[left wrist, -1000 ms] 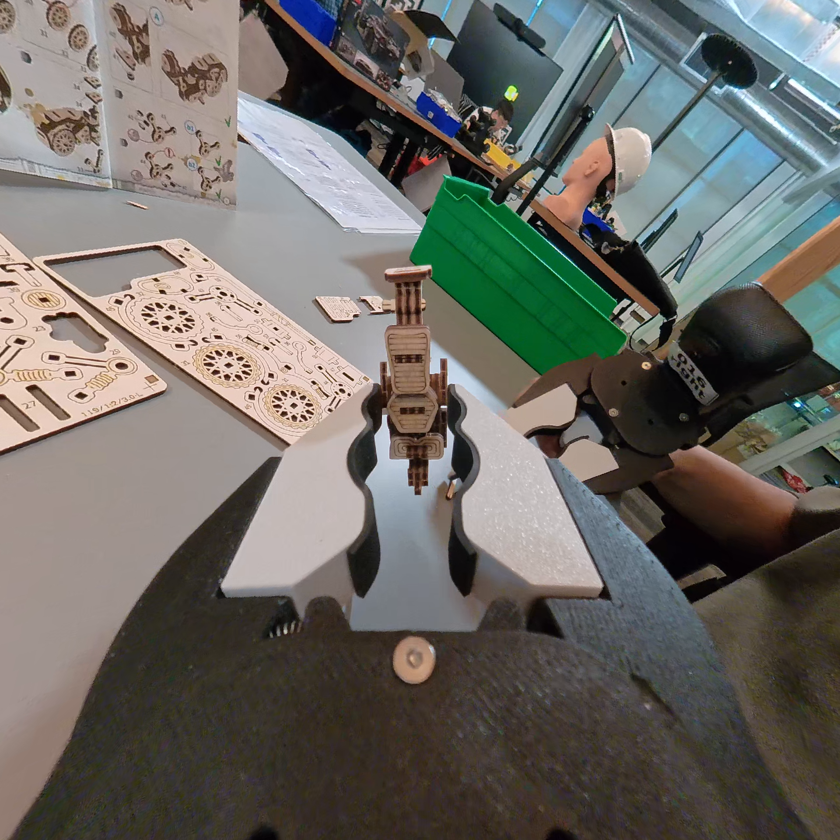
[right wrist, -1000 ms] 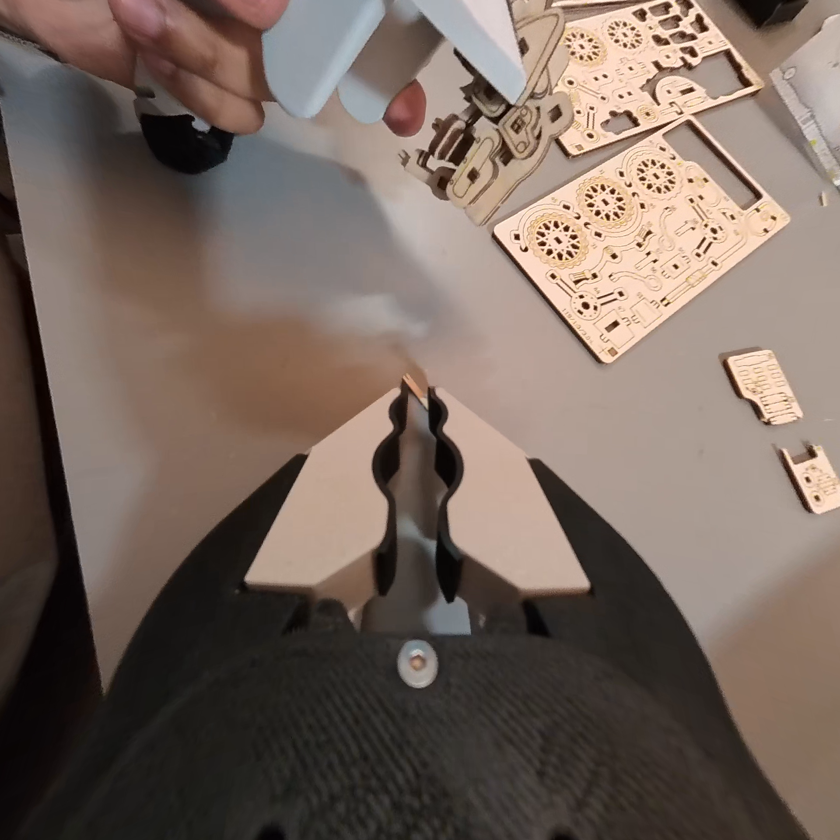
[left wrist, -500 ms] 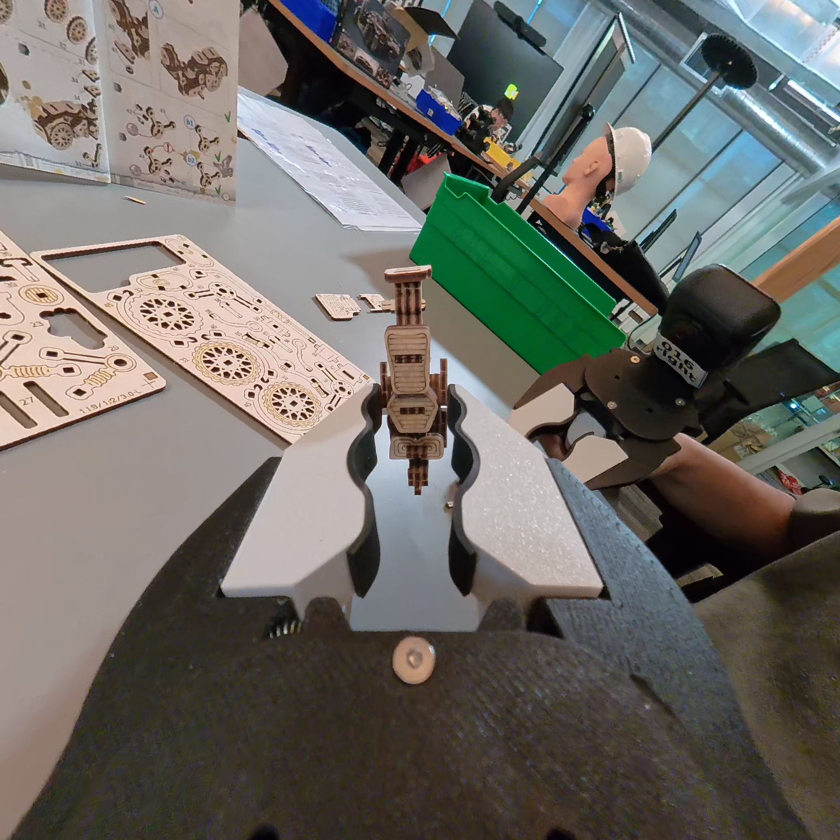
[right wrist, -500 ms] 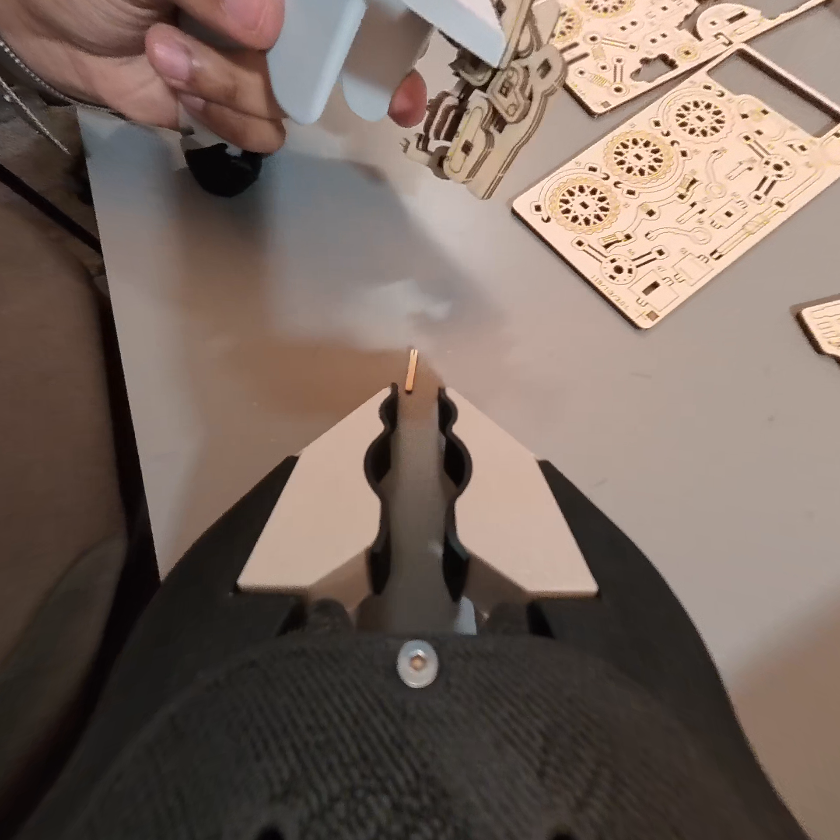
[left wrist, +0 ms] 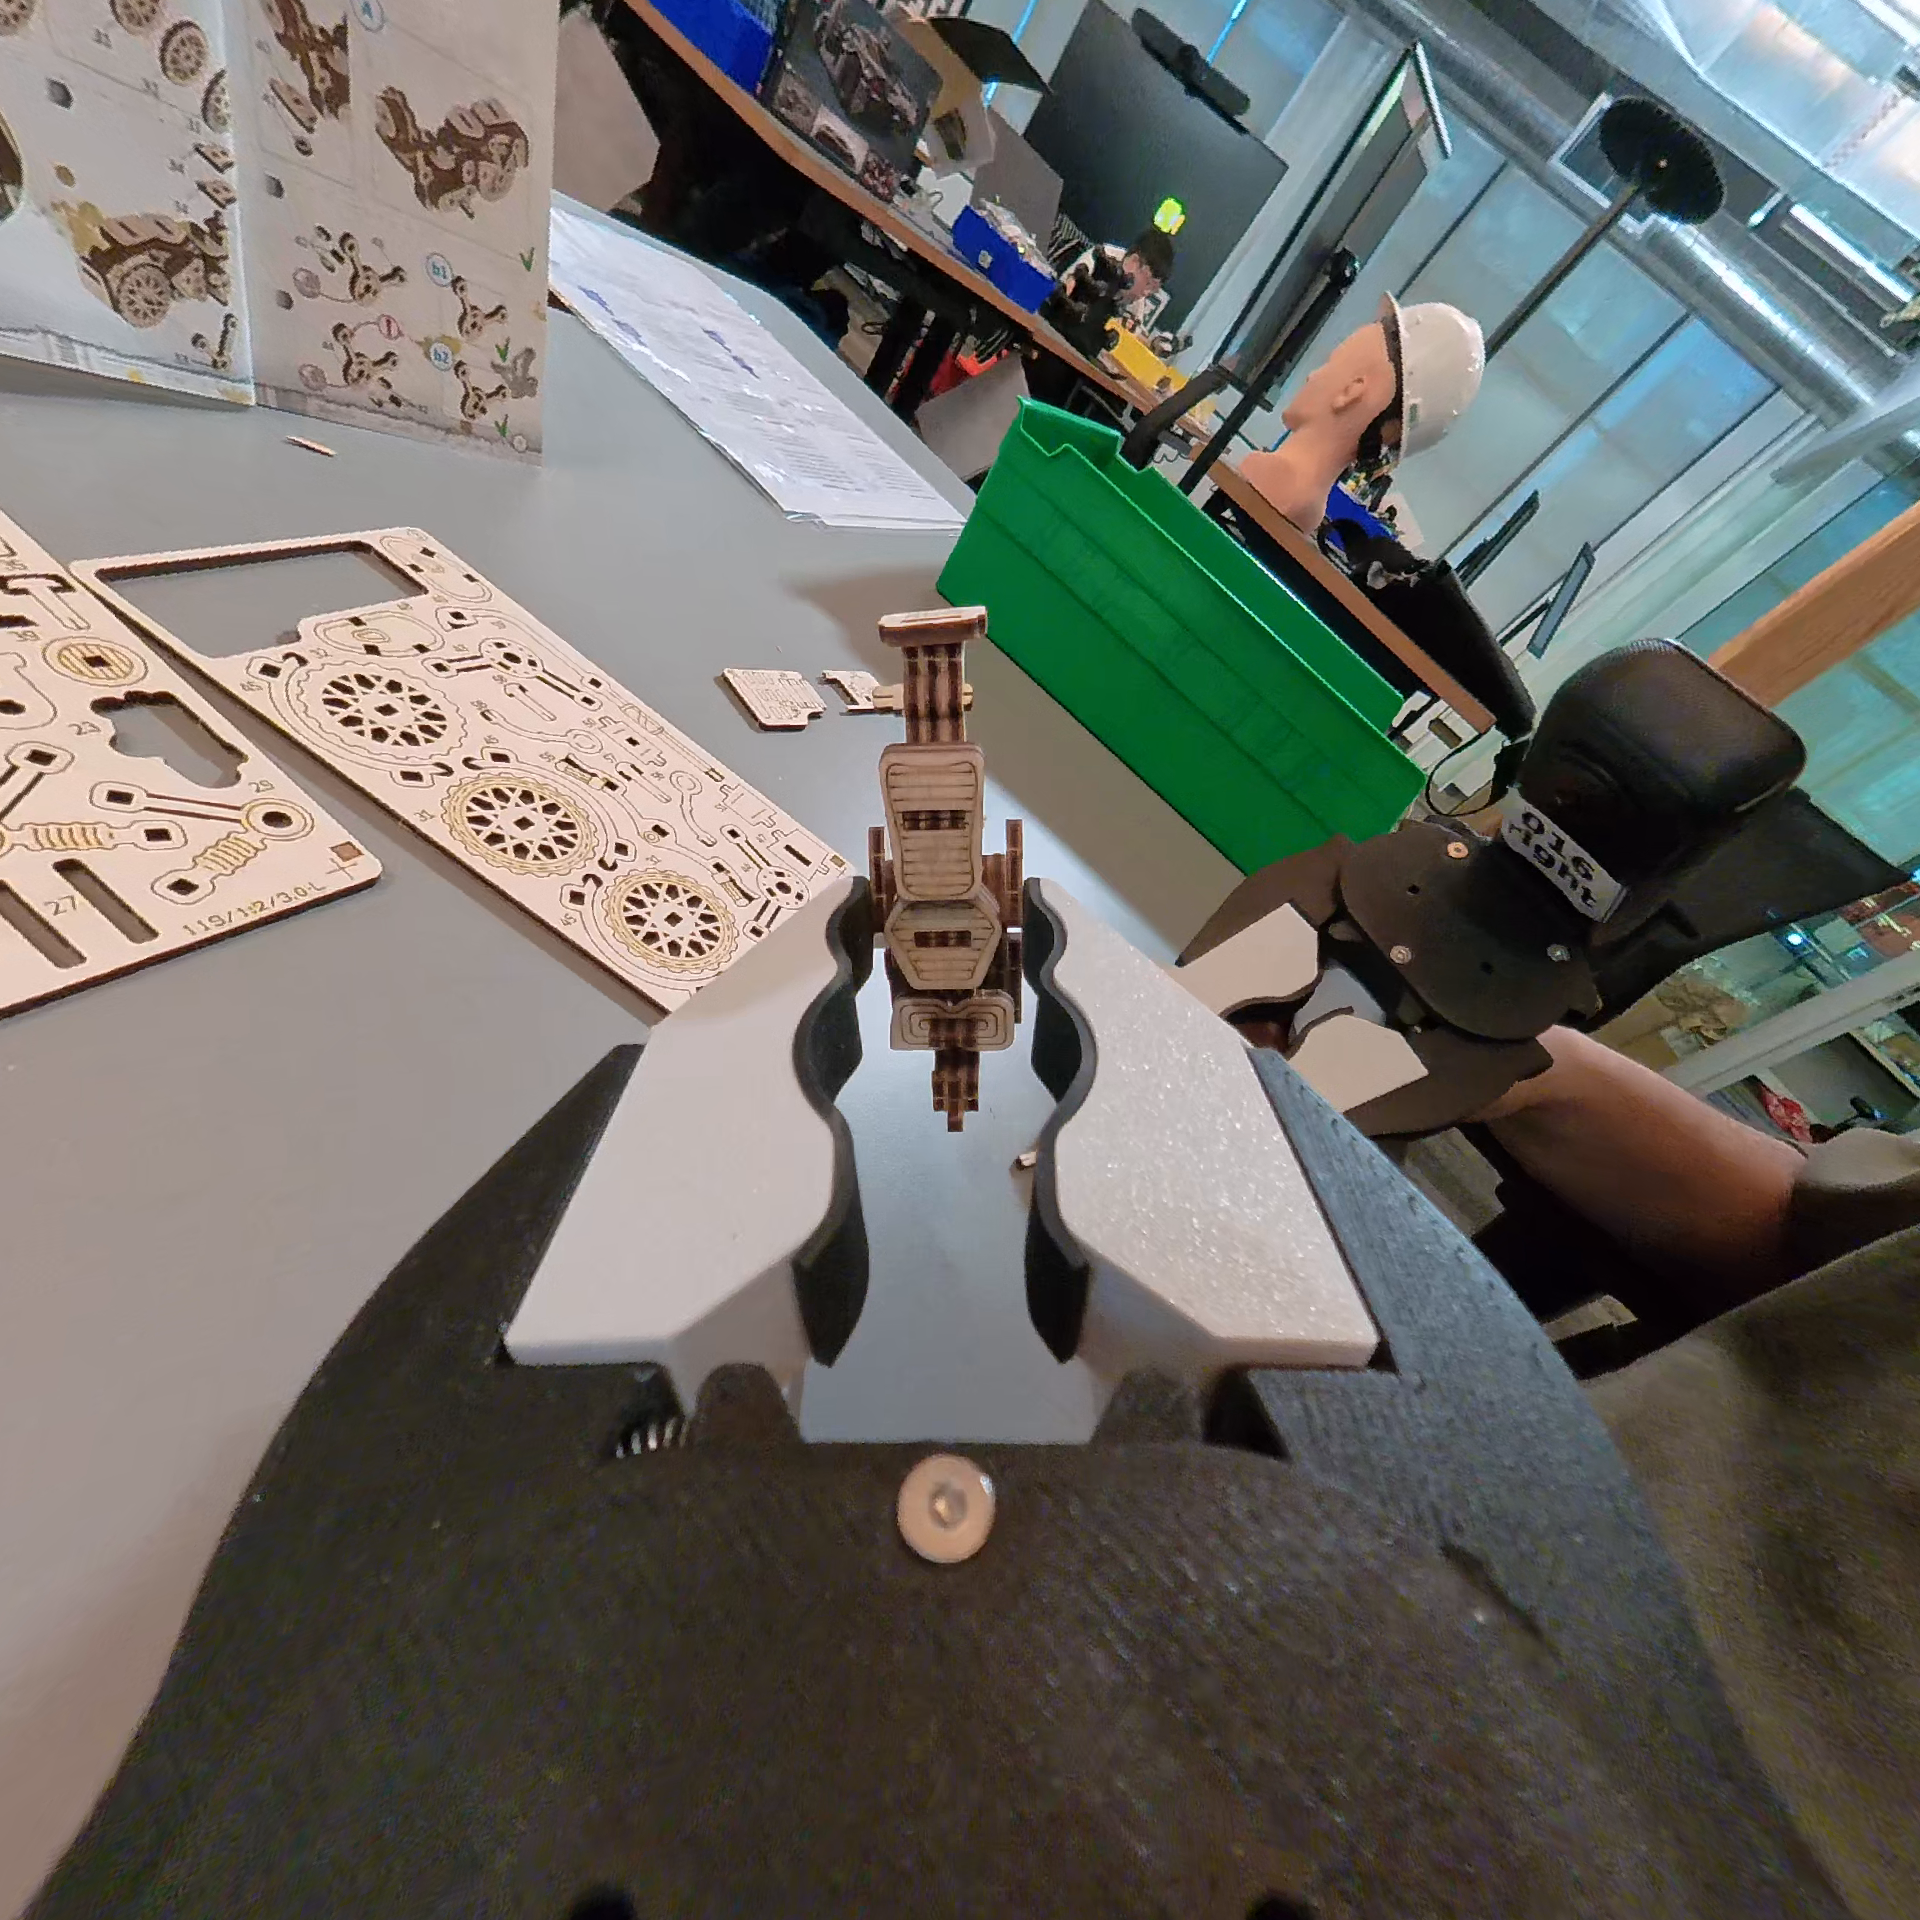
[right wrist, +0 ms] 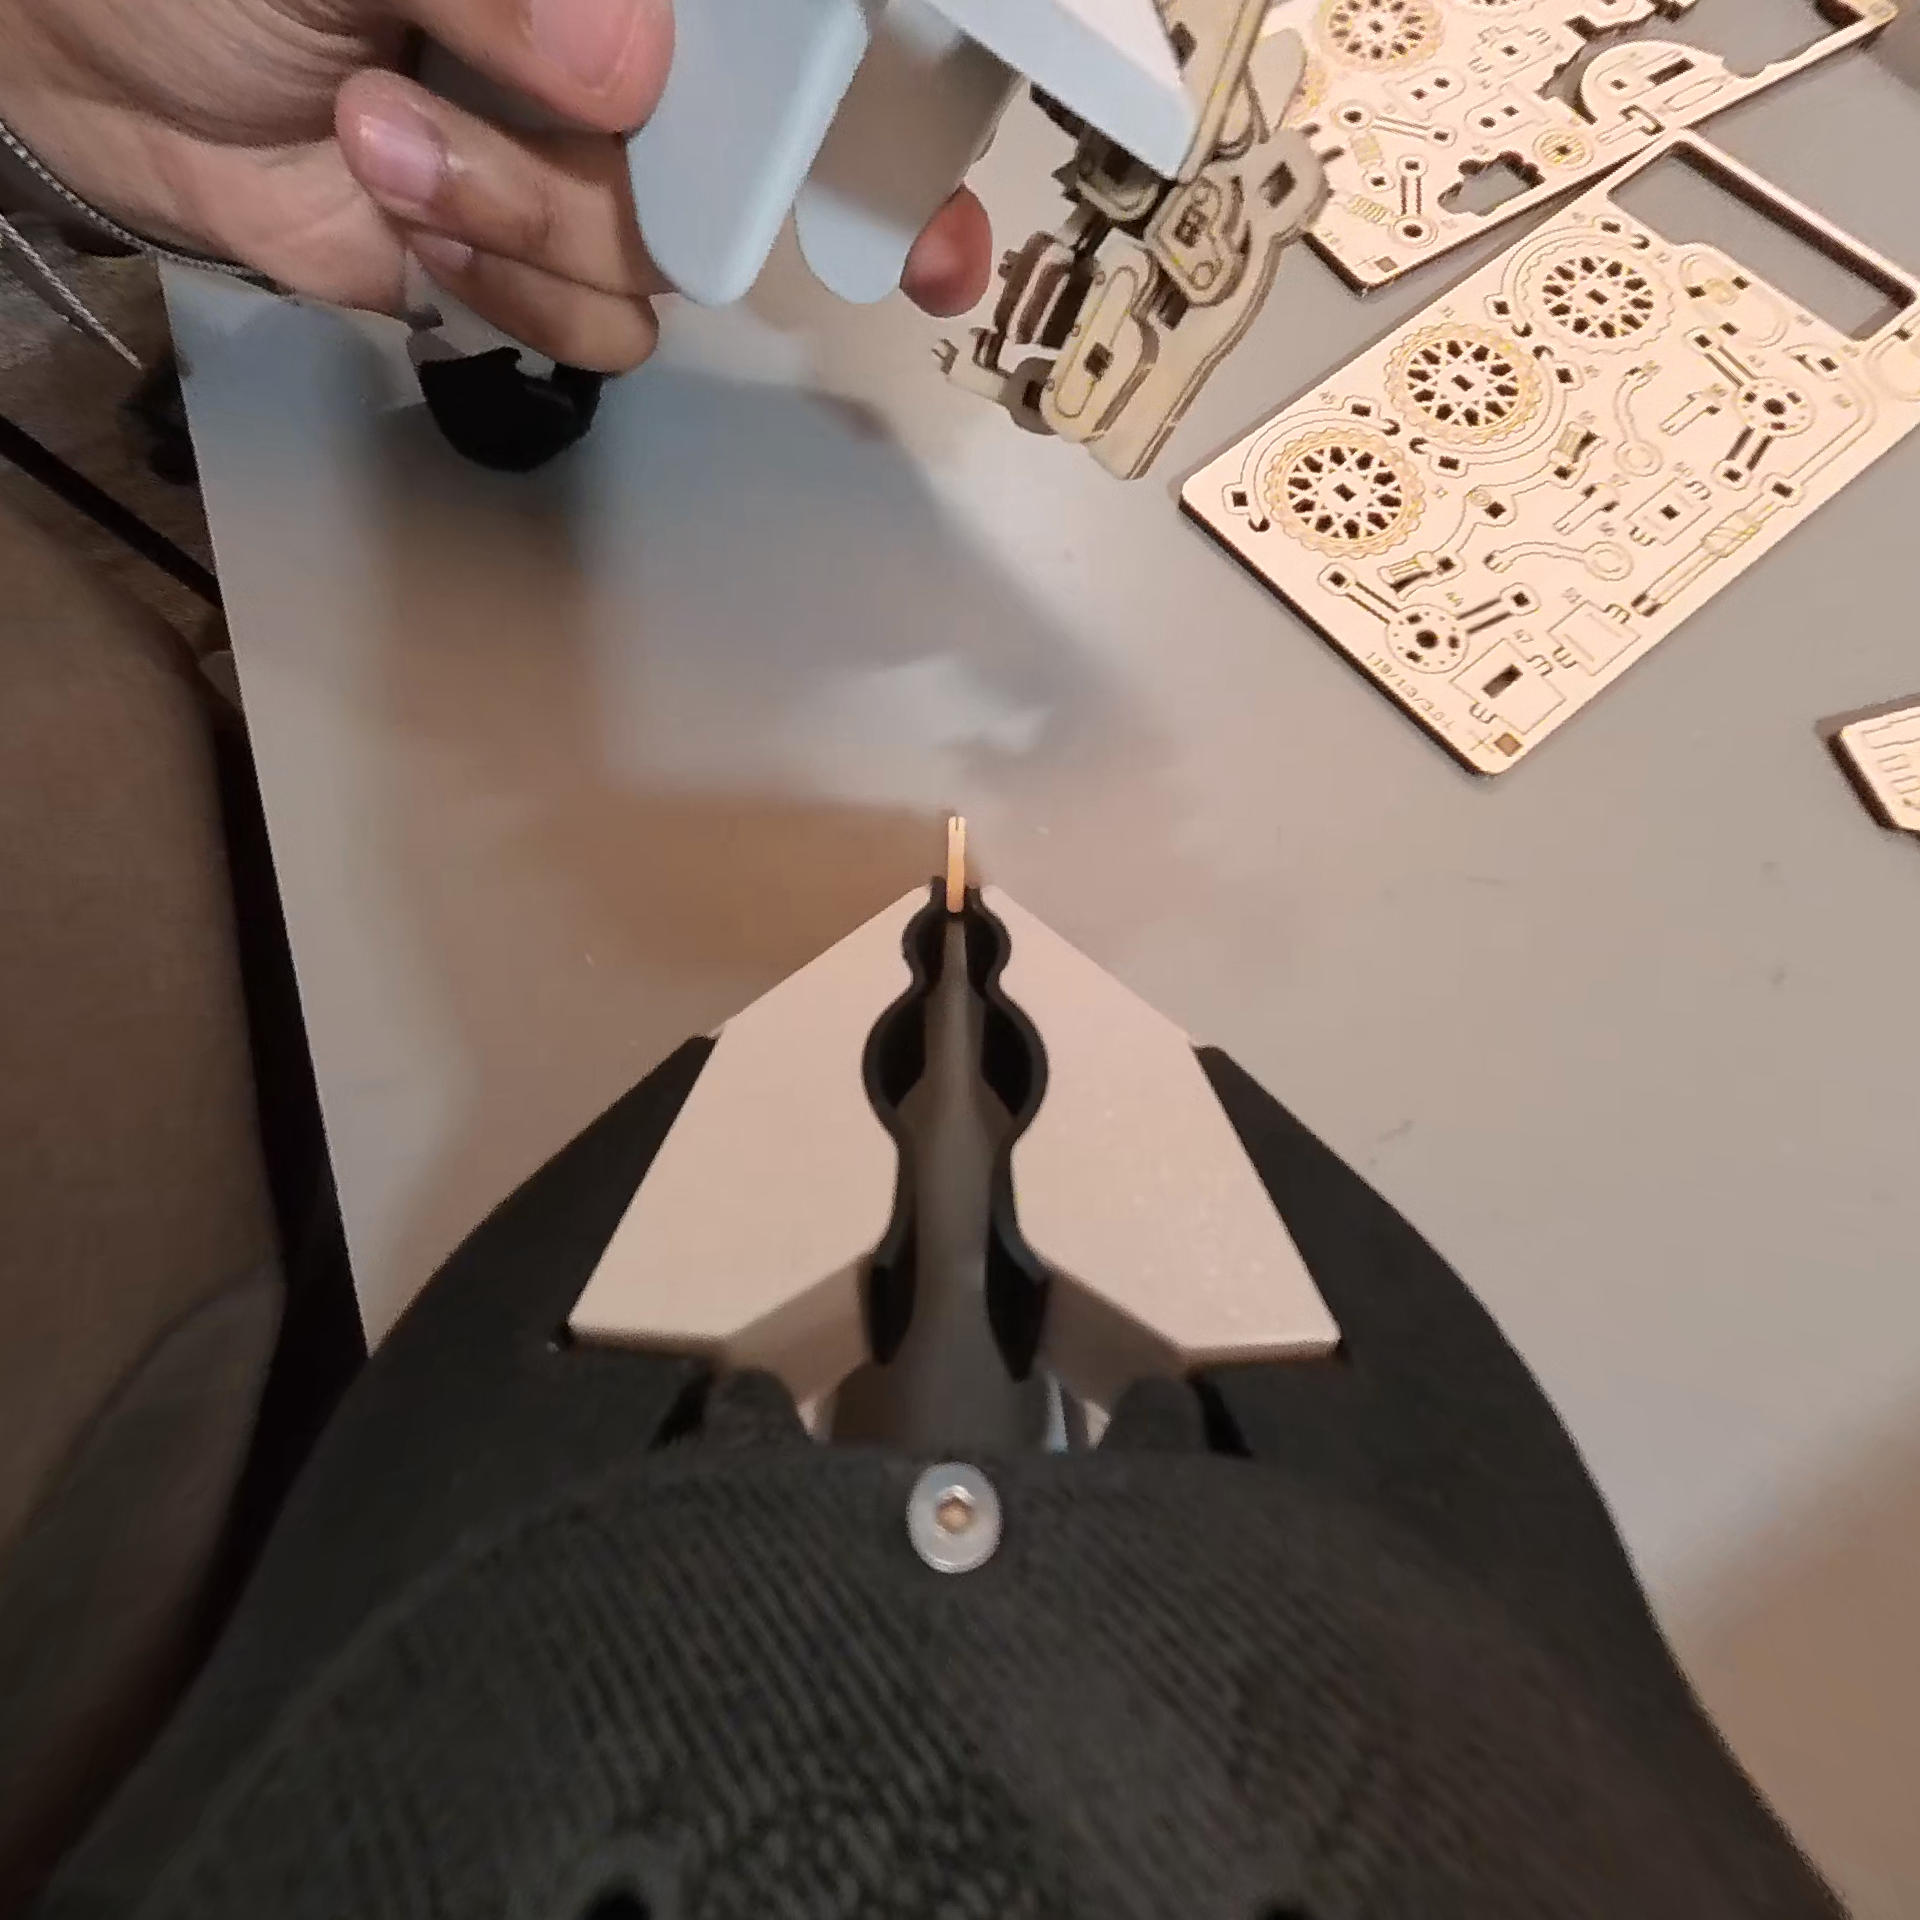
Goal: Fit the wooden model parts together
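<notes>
Left wrist view: left gripper (left wrist: 943, 935) clamps the wooden model assembly (left wrist: 940, 883) betw. its grey fingers (left wrist: 727, 1122); model stands upright, sticking out past the tips toward 12 o'clock, lifted off the grey table (left wrist: 260, 1195). At 10 o'clock, flat on the table, a laser-cut parts sheet (left wrist: 488, 769) w/ wheel shapes; a second sheet (left wrist: 125, 810) at 9. Two small loose wooden pieces (left wrist: 774, 694) lie at 12, just past the model. Green bin (left wrist: 1164, 665) at 1 o'clock, instruction sheets (left wrist: 270, 197) propped at 11. Right gripper (left wrist: 1299, 1008) at 3 o'clock, over the table edge.

Right wrist view: right gripper (right wrist: 954, 909) fingers nearly shut, pinching a small thin wooden pin (right wrist: 953, 862) at the very tips; pin points to 12 o'clock, above the table (right wrist: 1351, 1039). At 12–1 o'clock the left gripper (right wrist: 1091, 94) holds the model assembly (right wrist: 1132, 312) in air, a hand (right wrist: 343, 156) on it at 11. Parts sheet (right wrist: 1558, 509) at 2 o'clock, another sheet (right wrist: 1538, 125) at 1. A loose piece (right wrist: 1886, 769) at 3, cut by the frame edge.
</notes>
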A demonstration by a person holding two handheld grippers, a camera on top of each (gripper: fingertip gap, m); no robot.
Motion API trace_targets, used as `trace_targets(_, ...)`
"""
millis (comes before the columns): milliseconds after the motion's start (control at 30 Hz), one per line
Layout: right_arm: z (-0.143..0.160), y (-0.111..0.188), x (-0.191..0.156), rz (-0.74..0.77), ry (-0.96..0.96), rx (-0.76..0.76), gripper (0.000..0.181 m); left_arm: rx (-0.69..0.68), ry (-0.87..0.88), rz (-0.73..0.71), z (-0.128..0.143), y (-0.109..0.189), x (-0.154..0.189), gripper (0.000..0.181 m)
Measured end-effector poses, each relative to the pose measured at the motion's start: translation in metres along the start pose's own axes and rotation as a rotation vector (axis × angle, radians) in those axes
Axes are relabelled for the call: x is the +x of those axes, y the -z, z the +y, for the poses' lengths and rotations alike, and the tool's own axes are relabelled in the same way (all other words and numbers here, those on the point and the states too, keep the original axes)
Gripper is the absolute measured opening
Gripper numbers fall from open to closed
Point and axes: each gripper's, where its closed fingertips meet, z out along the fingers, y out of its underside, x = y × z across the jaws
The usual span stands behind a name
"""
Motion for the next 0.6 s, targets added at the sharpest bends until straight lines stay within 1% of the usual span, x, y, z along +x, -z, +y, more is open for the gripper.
trace_targets(133,-0.003,0.0,-0.003,-0.016,-0.02,-0.002,0.001,-0.003,0.024,0.007,0.001,0.0,-0.001,0.025)
trace_targets(200,-0.02,0.008,-0.002,-0.025,-0.087,0.082,0.001,-0.005,0.044,0.012,0.002,-0.001,-0.001,0.025)
trace_targets(300,-0.051,0.029,0.008,-0.033,-0.249,0.252,0.0,-0.014,0.064,0.023,0.005,-0.002,0.001,0.025)
trace_targets(367,-0.058,0.039,0.016,-0.026,-0.358,0.301,0.0,-0.021,0.072,0.037,0.007,-0.003,0.004,0.025)
trace_targets(500,-0.055,0.041,0.018,-0.036,-0.501,0.284,0.001,-0.042,0.091,0.054,0.015,-0.007,0.01,0.025)
trace_targets(600,-0.053,0.039,0.014,-0.03,-0.541,0.253,0.001,-0.037,0.08,0.055,0.017,-0.01,0.014,0.025)
